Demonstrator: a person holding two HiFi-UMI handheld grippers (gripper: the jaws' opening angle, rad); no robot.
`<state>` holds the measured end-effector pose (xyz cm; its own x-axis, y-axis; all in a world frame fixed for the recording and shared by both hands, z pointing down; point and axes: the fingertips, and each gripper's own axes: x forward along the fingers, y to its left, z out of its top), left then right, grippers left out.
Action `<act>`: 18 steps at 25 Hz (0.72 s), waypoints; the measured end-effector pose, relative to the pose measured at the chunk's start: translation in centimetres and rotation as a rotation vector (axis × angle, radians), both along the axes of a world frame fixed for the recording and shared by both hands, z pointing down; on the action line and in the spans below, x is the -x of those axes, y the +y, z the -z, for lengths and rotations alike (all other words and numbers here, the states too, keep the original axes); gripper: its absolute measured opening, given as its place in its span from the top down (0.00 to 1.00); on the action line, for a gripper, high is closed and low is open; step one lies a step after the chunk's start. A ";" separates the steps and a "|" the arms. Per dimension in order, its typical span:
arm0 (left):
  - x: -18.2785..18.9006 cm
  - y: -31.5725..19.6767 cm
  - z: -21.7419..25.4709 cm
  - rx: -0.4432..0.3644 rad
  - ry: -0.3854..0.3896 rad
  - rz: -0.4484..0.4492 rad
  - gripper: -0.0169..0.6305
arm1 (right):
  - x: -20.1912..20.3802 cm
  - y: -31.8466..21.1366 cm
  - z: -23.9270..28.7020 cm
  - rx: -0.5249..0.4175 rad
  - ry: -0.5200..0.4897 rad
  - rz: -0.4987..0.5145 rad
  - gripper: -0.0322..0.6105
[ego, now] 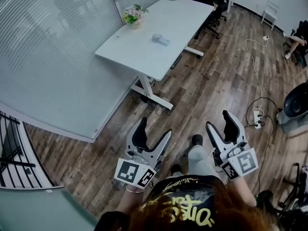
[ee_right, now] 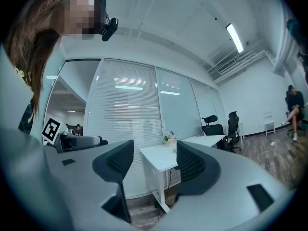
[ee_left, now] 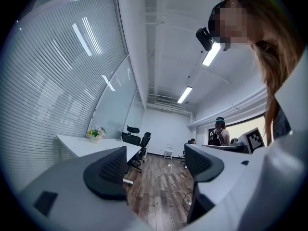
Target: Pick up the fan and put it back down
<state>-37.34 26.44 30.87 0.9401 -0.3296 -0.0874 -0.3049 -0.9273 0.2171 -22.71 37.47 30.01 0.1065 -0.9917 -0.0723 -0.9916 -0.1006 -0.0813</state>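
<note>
Head view: pot (ego: pixel 134 25) on white table (ego: pixel 139 54), holding flowers (ego: pixel 132 13). Left tool (ego: pixel 155 129) released, empty, over wood floor (ego: pixel 216 81). Fan (ego: pixel 160 39) lying mid-table, well apart from both tools. Right tool (ego: pixel 220 120) released, empty.

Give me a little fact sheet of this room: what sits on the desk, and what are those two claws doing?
Place: office with a wood floor
Desk: white, beside a glass wall with blinds
On desk: small fan near the middle; potted flowers at the wall side
Left claw: open, empty, well short of the desk
Right claw: open, empty, well short of the desk
Fan status: untouched, not yet picked up
On floor: power strip with cables, at the right
</note>
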 end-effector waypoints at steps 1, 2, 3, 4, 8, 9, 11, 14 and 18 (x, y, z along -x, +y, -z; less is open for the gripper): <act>-0.4 -0.3 0.0 -0.001 -0.002 0.000 0.40 | -0.3 -0.4 0.0 -0.002 -0.003 0.000 0.54; -0.7 -0.6 0.0 -0.001 -0.004 0.000 0.40 | -0.5 -0.7 0.0 -0.004 -0.005 0.003 0.54; -1.0 -0.8 0.0 -0.001 -0.006 0.002 0.40 | -0.8 -1.1 -0.1 -0.005 -0.005 0.009 0.54; -1.3 -0.9 0.0 -0.003 -0.008 0.006 0.40 | -1.1 -1.4 -0.2 -0.006 -0.007 0.016 0.54; -2.3 -1.8 0.2 -0.023 -0.029 0.042 0.41 | -2.9 -3.0 -0.8 -0.021 -0.027 0.046 0.54; -2.6 -2.3 0.3 -0.029 -0.034 0.055 0.41 | -3.5 -3.6 -0.8 -0.030 -0.032 0.054 0.54; -3.4 -3.6 0.7 -0.044 -0.040 0.082 0.41 | -4.7 -5.2 -0.8 -0.046 -0.042 0.072 0.54; -5.3 -5.6 1.1 -0.059 -0.040 0.127 0.42 | -7.1 -7.5 -1.0 -0.056 -0.049 0.107 0.54; -8.7 -8.2 1.9 -0.075 -0.038 0.178 0.42 | -10.9 -10.9 -0.7 -0.064 -0.058 0.169 0.54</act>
<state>-28.65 18.27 28.95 0.8707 -0.4847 -0.0832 -0.4721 -0.8711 0.1350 -11.85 26.54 30.68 -0.0553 -0.9894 -0.1346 -0.9874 0.0742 -0.1397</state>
